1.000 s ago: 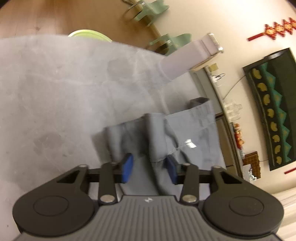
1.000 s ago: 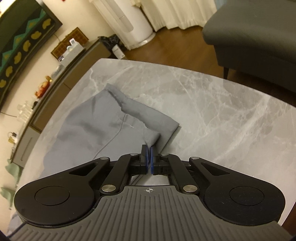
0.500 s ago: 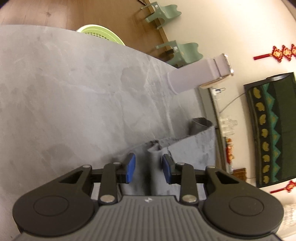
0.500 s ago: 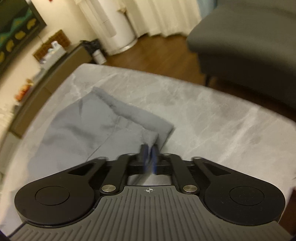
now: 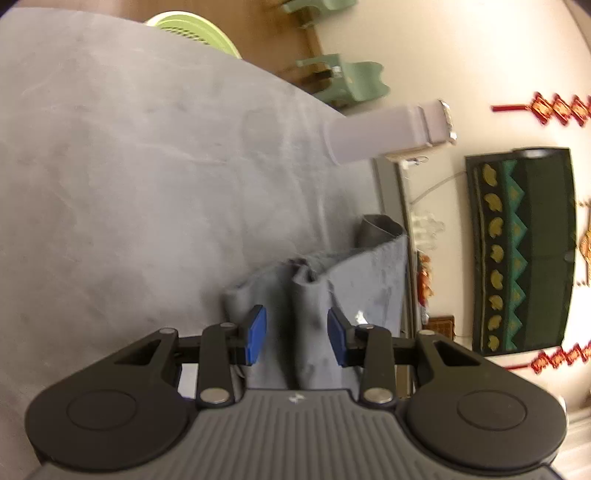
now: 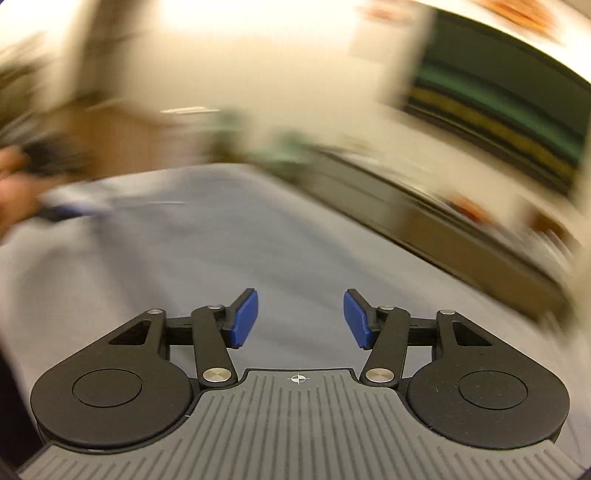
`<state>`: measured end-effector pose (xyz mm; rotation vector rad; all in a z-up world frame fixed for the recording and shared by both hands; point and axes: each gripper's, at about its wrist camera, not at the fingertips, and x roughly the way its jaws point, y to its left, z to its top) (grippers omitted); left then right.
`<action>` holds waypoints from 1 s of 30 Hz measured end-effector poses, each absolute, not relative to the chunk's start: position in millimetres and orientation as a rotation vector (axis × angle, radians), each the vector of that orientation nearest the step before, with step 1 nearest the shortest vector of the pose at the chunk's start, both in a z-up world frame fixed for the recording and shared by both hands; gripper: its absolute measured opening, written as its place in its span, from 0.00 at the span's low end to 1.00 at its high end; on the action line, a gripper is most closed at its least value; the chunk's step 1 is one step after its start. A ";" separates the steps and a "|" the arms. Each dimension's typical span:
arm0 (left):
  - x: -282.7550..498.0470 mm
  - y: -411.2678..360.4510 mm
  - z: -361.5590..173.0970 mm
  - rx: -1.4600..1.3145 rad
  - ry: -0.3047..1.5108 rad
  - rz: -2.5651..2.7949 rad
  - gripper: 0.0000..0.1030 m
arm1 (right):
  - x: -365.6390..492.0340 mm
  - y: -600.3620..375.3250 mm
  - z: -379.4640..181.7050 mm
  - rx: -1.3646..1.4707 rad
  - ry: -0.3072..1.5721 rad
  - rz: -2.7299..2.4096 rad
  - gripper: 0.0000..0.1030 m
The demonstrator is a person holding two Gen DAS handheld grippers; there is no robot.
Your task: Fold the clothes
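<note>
A grey garment [image 5: 369,280] lies folded on the grey marble table [image 5: 129,166], near its far edge in the left wrist view. My left gripper [image 5: 296,334] is low over it, jaws opening. A raised fold of the cloth [image 5: 308,295] runs between the blue pads; the right pad is close against it and the left pad stands apart. My right gripper [image 6: 301,319] is also opening, with nothing between its pads. Its view is smeared by motion, over a grey surface [image 6: 258,240]. A person's hand [image 6: 11,192] shows blurred at that view's left edge.
A pale block-shaped object [image 5: 388,129] stands at the table's far edge. Beyond it are a green basket [image 5: 192,31], green chairs [image 5: 351,83] on the wood floor, a long sideboard [image 5: 391,206] and a dark wall hanging [image 5: 524,251].
My right gripper let go of the garment's corner, opened wide and swung away fast. My left gripper sank a little and rolled, keeping the raised fold between its pads.
</note>
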<state>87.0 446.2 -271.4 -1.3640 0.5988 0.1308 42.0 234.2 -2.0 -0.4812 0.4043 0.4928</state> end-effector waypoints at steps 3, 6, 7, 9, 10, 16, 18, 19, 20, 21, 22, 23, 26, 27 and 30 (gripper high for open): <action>87.8 452.7 -278.4 -1.403 0.604 0.122 0.35 | 61.7 326.2 -24.5 -0.642 0.401 0.624 0.59; 93.7 454.8 -282.7 -1.398 0.628 0.110 0.34 | 81.0 375.6 -45.2 -0.746 0.417 0.663 0.58; 95.9 455.5 -283.6 -1.398 0.630 0.104 0.34 | 86.9 384.5 -51.9 -0.773 0.428 0.667 0.57; 100.2 456.6 -284.7 -1.398 0.632 0.099 0.32 | 100.5 391.4 -61.3 -0.786 0.470 0.656 0.46; 102.2 456.8 -284.8 -1.396 0.632 0.102 0.30 | 107.5 393.8 -65.6 -0.788 0.493 0.648 0.27; 108.7 457.7 -284.9 -1.397 0.616 0.123 0.31 | 117.1 375.6 -44.9 -0.701 0.505 0.647 0.01; 105.7 460.6 -284.2 -1.402 0.597 0.146 0.31 | 96.9 367.5 -32.7 -0.635 0.486 0.676 0.01; 104.3 461.4 -283.3 -1.401 0.588 0.157 0.31 | 86.7 365.2 -34.0 -0.625 0.486 0.692 0.01; 102.9 462.2 -282.4 -1.400 0.579 0.169 0.32 | 81.4 366.4 -40.1 -0.634 0.498 0.707 0.01; 102.5 461.3 -281.3 -1.396 0.579 0.157 0.32 | 81.3 369.2 -48.9 -0.651 0.513 0.710 0.01; 100.3 460.1 -279.8 -1.390 0.575 0.150 0.32 | 82.8 371.9 -57.8 -0.668 0.528 0.708 0.01; 98.1 458.9 -278.4 -1.383 0.571 0.143 0.33 | 84.2 374.7 -66.7 -0.685 0.542 0.706 0.01; 78.4 456.9 -261.2 -1.317 0.484 0.177 0.33 | 85.1 379.4 -76.8 -0.710 0.552 0.697 0.01; 70.1 455.5 -250.6 -1.273 0.432 0.191 0.33 | 84.3 380.3 -77.9 -0.715 0.555 0.697 0.01; 74.4 434.1 -223.4 -1.136 0.364 -0.012 0.34 | 81.6 378.2 -79.3 -0.706 0.553 0.722 0.12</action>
